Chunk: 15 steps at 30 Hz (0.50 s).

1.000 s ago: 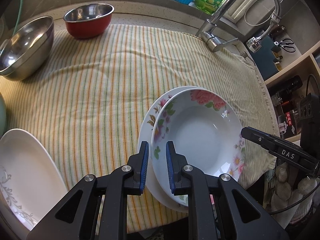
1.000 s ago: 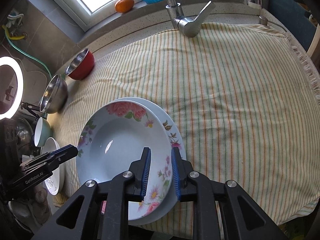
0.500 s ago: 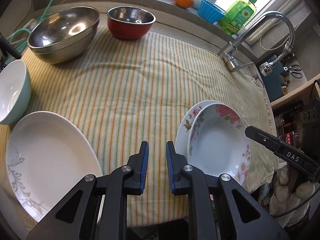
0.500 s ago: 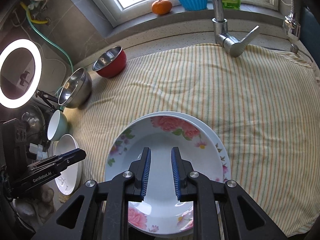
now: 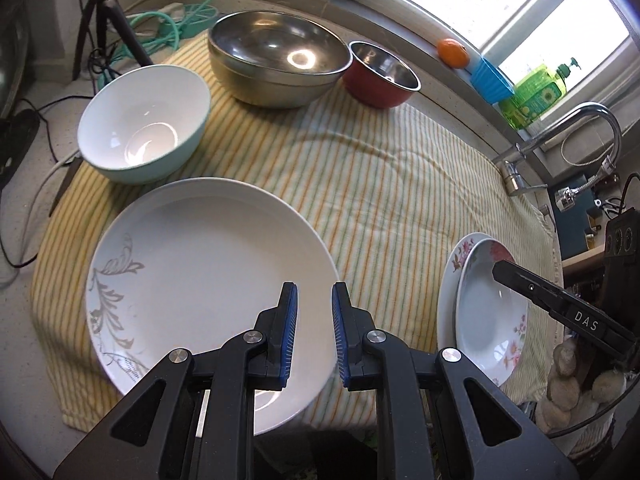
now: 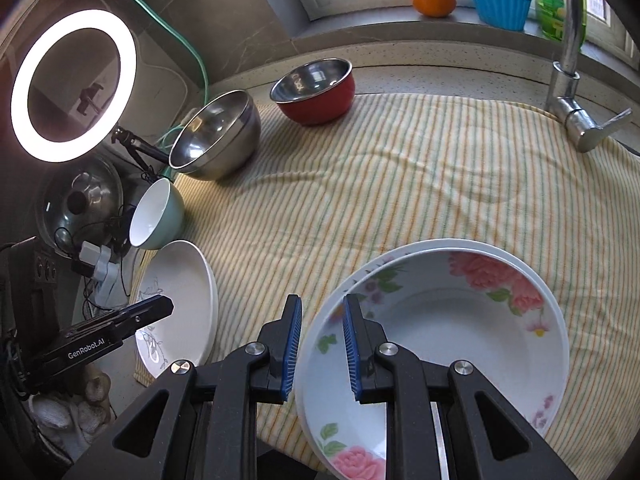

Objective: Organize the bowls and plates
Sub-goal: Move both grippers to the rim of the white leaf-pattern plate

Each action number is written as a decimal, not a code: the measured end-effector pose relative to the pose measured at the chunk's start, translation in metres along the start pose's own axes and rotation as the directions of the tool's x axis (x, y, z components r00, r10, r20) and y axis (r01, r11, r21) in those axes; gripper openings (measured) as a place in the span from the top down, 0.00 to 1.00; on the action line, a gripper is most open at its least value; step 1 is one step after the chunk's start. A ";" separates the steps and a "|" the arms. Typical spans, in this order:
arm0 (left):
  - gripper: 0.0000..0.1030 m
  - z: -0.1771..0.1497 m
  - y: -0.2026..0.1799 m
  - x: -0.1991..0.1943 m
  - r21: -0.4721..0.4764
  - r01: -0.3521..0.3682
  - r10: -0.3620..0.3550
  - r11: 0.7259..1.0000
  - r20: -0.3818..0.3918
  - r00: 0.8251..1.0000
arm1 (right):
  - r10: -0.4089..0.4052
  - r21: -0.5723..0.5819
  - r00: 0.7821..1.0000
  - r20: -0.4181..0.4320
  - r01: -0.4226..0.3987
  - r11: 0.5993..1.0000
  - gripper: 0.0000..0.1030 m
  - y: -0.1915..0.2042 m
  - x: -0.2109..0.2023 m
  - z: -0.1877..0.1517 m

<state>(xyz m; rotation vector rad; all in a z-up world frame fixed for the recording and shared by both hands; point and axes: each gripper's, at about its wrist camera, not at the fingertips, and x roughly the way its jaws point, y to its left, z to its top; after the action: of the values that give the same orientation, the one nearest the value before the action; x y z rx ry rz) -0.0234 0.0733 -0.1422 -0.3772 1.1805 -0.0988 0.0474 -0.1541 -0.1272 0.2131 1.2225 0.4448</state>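
A large white plate (image 5: 200,260) with a grey leaf pattern lies at the front left of the striped cloth (image 5: 380,168). My left gripper (image 5: 314,288) hovers over its right half, jaws a narrow gap apart with nothing between them. A floral bowl (image 6: 440,328) sits in a floral plate (image 6: 460,242) at the front right. My right gripper (image 6: 322,300) hangs above the bowl's left rim, also narrowly open and empty. Behind stand a mint bowl (image 5: 144,120), a big steel bowl (image 5: 276,52) and a red bowl (image 5: 380,76).
A faucet (image 6: 568,60) rises at the back right of the cloth. On the window sill sit an orange (image 6: 434,0), a blue cup (image 6: 498,4) and a green soap bottle (image 5: 536,92). A ring light (image 6: 72,84), a tripod and cables crowd the left.
Both grippers have swept leftward and rolled. The left one went from the floral dishes' rim to over the white plate; the right one crossed the floral bowl to its left rim. No dish moved.
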 end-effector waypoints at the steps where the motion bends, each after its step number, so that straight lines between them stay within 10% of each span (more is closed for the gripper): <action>1: 0.85 -0.001 0.006 -0.002 -0.014 -0.006 0.006 1.000 0.005 1.000 | 0.007 -0.011 1.000 -0.006 -0.007 1.000 0.82 0.006 0.004 0.001; 15: 0.85 -0.019 0.084 -0.032 -0.185 -0.121 0.136 0.975 0.074 0.988 | 0.072 -0.131 0.993 -0.093 -0.084 0.988 0.82 0.073 0.052 0.013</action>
<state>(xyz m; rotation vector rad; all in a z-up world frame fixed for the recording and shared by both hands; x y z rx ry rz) -0.0635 0.1561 -0.1487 -0.4587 1.1288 0.1368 0.0576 -0.0649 -0.1387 0.1275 1.2681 0.6081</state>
